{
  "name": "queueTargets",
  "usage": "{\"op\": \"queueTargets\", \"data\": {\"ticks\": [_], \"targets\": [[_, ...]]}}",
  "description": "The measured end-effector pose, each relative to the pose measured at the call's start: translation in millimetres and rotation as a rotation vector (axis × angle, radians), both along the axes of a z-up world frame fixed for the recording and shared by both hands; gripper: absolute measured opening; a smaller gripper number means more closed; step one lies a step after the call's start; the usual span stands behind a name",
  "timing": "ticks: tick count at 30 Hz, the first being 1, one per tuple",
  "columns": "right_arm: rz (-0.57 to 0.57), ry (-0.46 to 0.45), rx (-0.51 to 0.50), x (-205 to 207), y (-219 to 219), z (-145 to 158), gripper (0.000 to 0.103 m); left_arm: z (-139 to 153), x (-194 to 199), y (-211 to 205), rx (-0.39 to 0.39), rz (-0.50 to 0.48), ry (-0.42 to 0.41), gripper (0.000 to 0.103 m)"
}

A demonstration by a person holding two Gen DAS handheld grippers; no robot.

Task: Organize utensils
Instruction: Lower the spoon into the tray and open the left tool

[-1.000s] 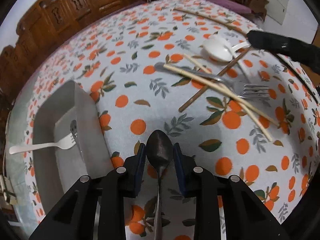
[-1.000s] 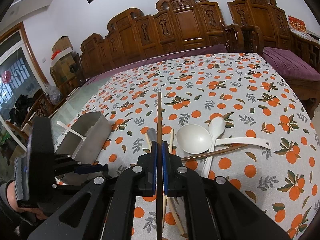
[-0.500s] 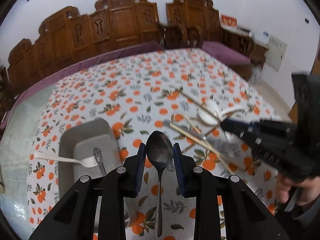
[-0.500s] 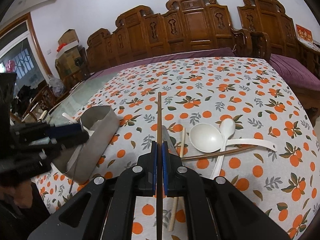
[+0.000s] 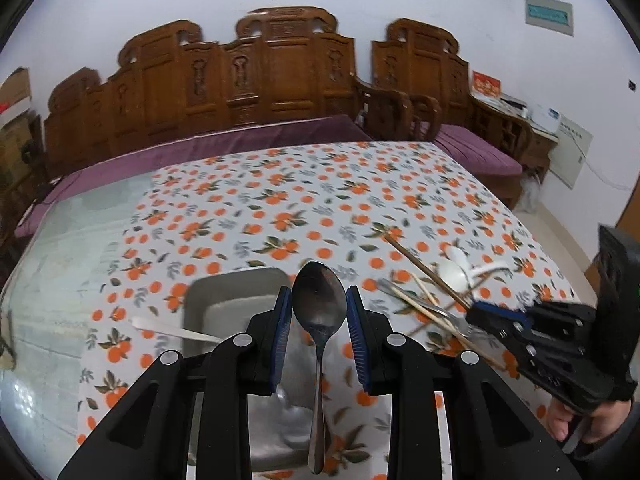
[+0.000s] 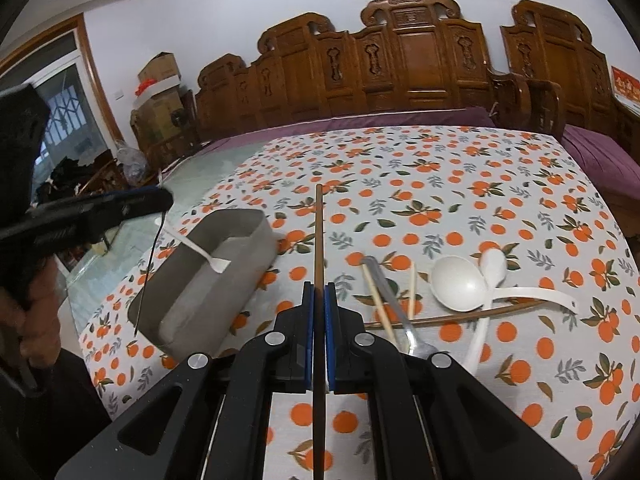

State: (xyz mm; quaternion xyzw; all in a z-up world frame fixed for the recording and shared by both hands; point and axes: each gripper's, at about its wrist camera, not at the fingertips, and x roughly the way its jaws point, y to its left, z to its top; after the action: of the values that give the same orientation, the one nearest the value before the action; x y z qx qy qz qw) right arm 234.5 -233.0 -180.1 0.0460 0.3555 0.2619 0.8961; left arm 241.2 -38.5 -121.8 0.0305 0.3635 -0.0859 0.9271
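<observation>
My left gripper (image 5: 319, 306) is shut on a metal spoon (image 5: 319, 308), bowl pointing forward, held above the grey utensil tray (image 5: 224, 292). It shows in the right wrist view (image 6: 160, 200) with the spoon's thin handle (image 6: 148, 268) hanging down over the tray (image 6: 240, 224). A white plastic fork (image 6: 200, 250) leans in the tray. My right gripper (image 6: 319, 292) is shut on a dark brown chopstick (image 6: 319, 240), above the cloth right of the tray. It also shows in the left wrist view (image 5: 480, 312).
On the orange-print tablecloth (image 6: 440, 184) lie pale chopsticks (image 6: 378, 300), a metal fork (image 6: 400, 320), a brown chopstick (image 6: 460, 314), a white ladle (image 6: 460, 284) and a white spoon (image 6: 492, 268). Carved wooden benches (image 6: 400, 60) stand behind the table.
My left gripper has lifted and tilted up with the spoon, moving over the tray. My right gripper with the chopstick has risen a little and drawn back.
</observation>
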Motion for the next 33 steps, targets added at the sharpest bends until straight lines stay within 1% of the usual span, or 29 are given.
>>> {"op": "queueTargets", "data": {"ticks": [3, 7, 11, 16, 19, 23, 30, 33], "targets": [[0.013, -0.001, -0.006, -3.6, 8.0, 0.6, 0.006, 0.2, 9.1, 16.2, 0.006, 0.032, -0.007, 0.026], [0.021, -0.003, -0.003, -7.2, 14.8, 3.1, 0.006, -10.5, 24.0, 38.0, 0.006, 0.074, 0.009, 0.026], [0.025, -0.003, 0.000, -11.0, 20.7, 4.6, 0.006, -33.8, 36.4, 55.6, -0.005, 0.106, 0.050, 0.026], [0.036, 0.009, -0.015, -11.0, 27.9, -0.5, 0.006, -63.4, 45.7, 68.2, -0.025, 0.133, 0.099, 0.026], [0.042, 0.014, -0.021, -11.1, 31.5, -2.9, 0.006, -77.6, 51.4, 70.4, -0.020, 0.137, 0.137, 0.026], [0.047, 0.017, -0.028, -12.5, 35.8, -4.0, 0.006, -88.3, 56.7, 68.3, -0.008, 0.129, 0.177, 0.026], [0.052, 0.019, -0.033, -12.7, 39.2, -5.9, 0.006, -89.7, 56.1, 61.3, 0.003, 0.099, 0.188, 0.026], [0.050, 0.016, -0.031, -12.7, 38.5, -5.7, 0.006, -91.5, 58.0, 57.8, 0.022, 0.089, 0.204, 0.027]]}}
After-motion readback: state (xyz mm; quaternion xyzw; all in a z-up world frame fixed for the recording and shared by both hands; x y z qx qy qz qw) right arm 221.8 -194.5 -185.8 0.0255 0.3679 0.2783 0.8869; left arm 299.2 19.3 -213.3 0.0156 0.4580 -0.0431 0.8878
